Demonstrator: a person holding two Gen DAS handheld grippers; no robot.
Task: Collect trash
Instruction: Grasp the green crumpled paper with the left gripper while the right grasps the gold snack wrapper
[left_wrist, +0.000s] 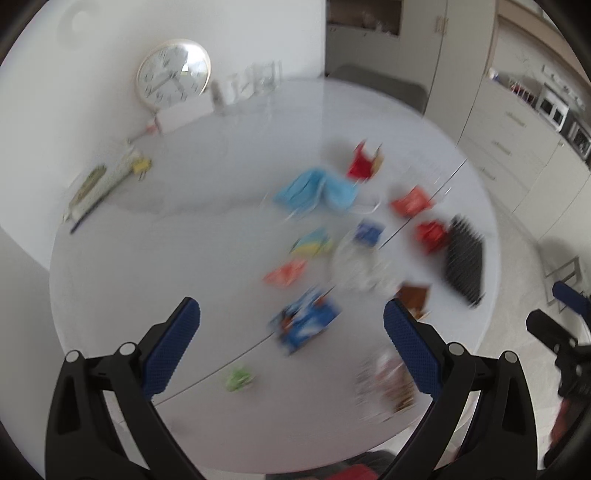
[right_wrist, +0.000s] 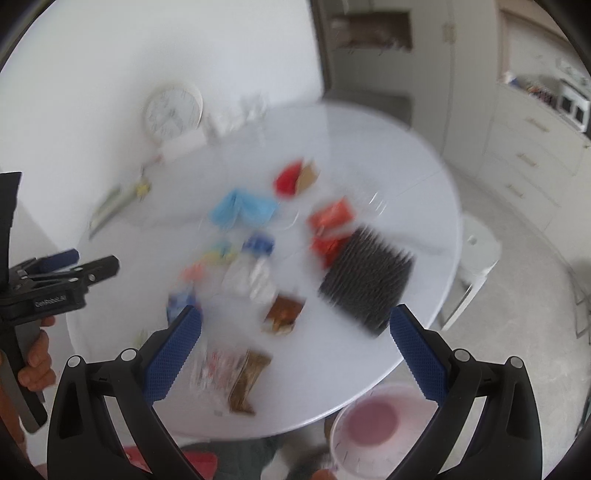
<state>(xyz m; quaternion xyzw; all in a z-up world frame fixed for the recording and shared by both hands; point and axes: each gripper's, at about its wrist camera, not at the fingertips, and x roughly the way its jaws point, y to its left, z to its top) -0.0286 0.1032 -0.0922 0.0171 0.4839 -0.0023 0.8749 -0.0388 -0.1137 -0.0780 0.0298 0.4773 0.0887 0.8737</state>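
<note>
Both views are motion-blurred. Trash lies scattered on a round white table: blue face masks, red wrappers, a blue snack packet, a crumpled clear plastic bottle, a green scrap and a brown wrapper. My left gripper is open and empty above the table's near side, over the blue packet. My right gripper is open and empty above the near edge, over a clear packet and a brown wrapper. A pink-bottomed translucent bin stands below the table edge.
A black ridged object lies at the table's right. A round clock leans on the wall behind, with glassware beside it. Papers and a pen lie at the left. Kitchen cabinets stand at the right.
</note>
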